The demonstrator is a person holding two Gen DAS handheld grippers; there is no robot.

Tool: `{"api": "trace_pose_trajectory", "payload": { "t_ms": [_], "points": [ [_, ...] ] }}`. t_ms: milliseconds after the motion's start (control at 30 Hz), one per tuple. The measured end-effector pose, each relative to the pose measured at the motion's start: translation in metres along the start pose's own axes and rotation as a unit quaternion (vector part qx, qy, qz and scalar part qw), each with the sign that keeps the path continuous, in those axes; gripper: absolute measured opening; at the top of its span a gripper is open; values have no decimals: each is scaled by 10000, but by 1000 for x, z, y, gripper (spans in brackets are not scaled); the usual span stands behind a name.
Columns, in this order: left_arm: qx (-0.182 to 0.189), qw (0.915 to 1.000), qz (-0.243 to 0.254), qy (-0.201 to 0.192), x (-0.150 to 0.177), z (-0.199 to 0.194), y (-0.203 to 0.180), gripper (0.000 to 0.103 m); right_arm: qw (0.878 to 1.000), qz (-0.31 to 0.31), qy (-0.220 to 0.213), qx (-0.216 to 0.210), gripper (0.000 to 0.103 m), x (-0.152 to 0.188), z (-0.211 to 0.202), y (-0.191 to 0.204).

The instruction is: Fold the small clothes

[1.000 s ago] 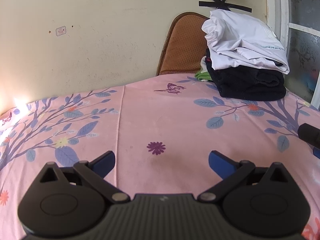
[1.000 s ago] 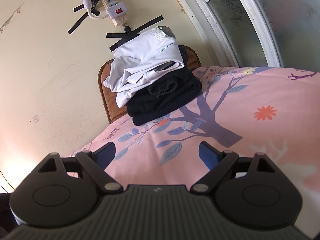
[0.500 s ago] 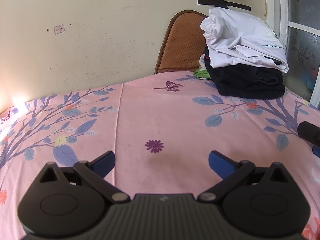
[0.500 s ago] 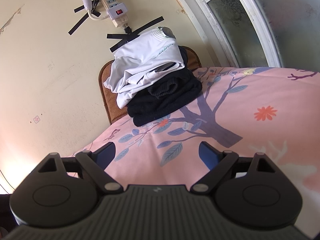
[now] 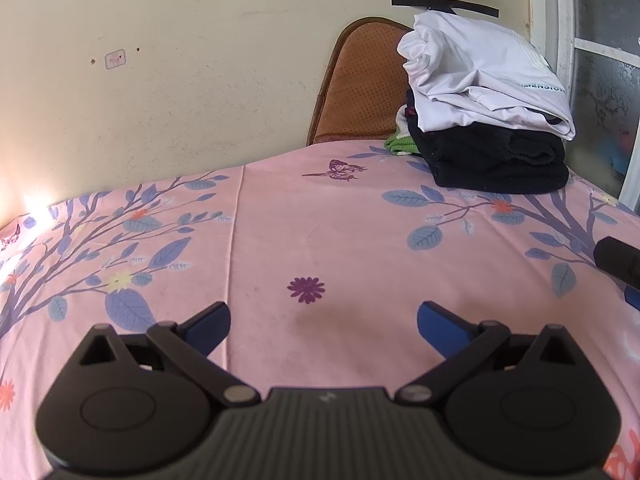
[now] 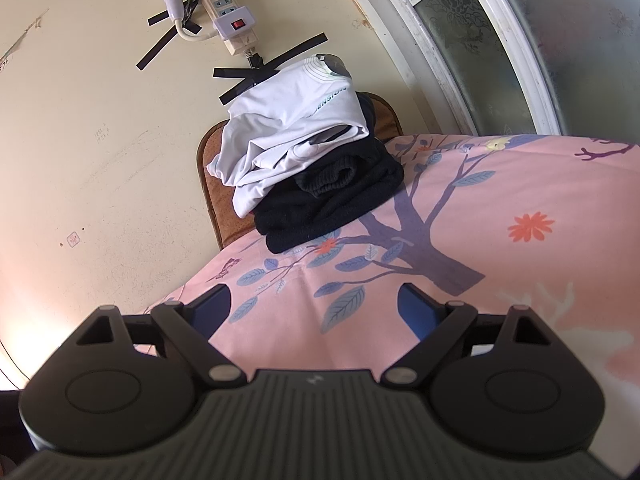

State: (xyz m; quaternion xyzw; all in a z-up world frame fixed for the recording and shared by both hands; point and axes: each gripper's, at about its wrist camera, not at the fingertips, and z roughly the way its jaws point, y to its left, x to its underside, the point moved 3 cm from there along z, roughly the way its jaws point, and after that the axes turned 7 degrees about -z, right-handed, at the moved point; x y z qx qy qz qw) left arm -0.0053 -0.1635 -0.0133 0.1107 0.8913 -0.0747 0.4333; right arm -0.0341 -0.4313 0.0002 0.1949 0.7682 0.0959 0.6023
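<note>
White shirt lies folded on a black garment in a stack at the upper middle of my right view, upper right of my left view, resting on the pink floral sheet. My left gripper and right gripper hover spread wide, empty.

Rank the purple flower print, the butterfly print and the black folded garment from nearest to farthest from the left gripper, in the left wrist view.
1. Purple flower print, just ahead of the left gripper.
2. Butterfly print, farther up the sheet.
3. Black folded garment, far right, under the white one.
</note>
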Motion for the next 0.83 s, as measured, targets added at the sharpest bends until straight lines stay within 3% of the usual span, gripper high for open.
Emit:
{"api": "trace_pose_trajectory", "payload": {
  "t_ms": [533, 833],
  "points": [
    [38, 9999, -41, 137, 0, 3, 3, 103, 10000, 1, 1, -2, 92, 0, 0, 0],
    [91, 9999, 113, 13, 1, 0, -2, 103, 10000, 0, 3, -4, 92, 0, 0, 0]
  ]
}}
